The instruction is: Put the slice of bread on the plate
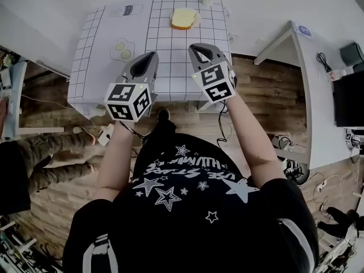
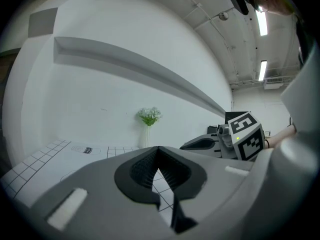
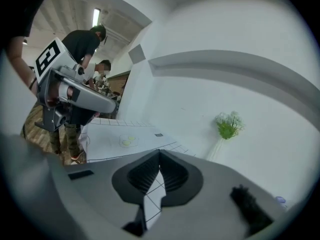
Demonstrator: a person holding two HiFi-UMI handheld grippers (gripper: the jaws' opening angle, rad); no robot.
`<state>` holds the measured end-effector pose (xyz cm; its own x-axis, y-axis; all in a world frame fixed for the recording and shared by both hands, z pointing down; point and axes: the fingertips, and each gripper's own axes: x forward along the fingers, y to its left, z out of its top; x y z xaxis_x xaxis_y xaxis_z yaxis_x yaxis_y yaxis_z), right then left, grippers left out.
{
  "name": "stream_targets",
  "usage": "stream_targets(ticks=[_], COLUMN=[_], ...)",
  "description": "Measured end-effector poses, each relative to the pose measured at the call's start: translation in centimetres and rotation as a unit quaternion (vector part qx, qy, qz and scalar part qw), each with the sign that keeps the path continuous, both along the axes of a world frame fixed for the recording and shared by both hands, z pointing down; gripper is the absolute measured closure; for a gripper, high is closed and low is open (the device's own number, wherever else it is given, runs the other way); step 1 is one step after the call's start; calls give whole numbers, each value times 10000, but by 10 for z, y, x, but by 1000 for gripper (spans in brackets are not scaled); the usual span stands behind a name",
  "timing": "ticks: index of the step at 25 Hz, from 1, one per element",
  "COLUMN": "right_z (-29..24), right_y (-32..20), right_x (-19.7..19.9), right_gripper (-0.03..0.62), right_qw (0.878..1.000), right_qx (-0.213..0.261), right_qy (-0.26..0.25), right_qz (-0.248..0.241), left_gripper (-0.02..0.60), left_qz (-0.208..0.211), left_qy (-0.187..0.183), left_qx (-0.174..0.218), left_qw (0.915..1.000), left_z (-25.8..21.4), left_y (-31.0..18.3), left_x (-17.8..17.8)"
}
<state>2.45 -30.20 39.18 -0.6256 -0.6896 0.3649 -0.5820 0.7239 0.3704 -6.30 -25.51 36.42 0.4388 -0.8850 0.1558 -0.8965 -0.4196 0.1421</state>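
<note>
While we hold both grippers above the near part of the grid-print table (image 1: 170, 67), the left gripper (image 1: 152, 54) and right gripper (image 1: 193, 47) are each clenched tip to tip w/ nothing btwn. The bread slice (image 1: 185, 19) lies near the table's far edge, well apart from both.

The slice of bread (image 1: 184, 18), golden-tan with a paler rim, lies flat near the gridded tabletop's (image 1: 170, 61) far edge.
</note>
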Motion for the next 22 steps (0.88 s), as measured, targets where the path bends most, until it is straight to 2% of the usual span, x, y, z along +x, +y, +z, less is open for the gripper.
stream_targets(ticks=[3,12,19,22], right_z=[-2,-24,-30,-25], right_y=[27,96,149,168], right_x=[10,43,52,49], right_gripper=[580,580,580,580], right_qw=[9996,9986,9966,9946], right_qx=[-117,-107,-151,-301], right_qy=[-235,-519,-788,-955], right_qz=[-41,-12,-185,-270], left_gripper=[572,572,572,572], left_qz=[28,-5,-100,-29], left_qy=[12,37,129,23], left_qx=[5,-3,-115,-238], left_qw=[10000,10000,9998,9997], left_z=[1,3,10,17], left_y=[25,95,147,166], left_x=[15,47,62,69])
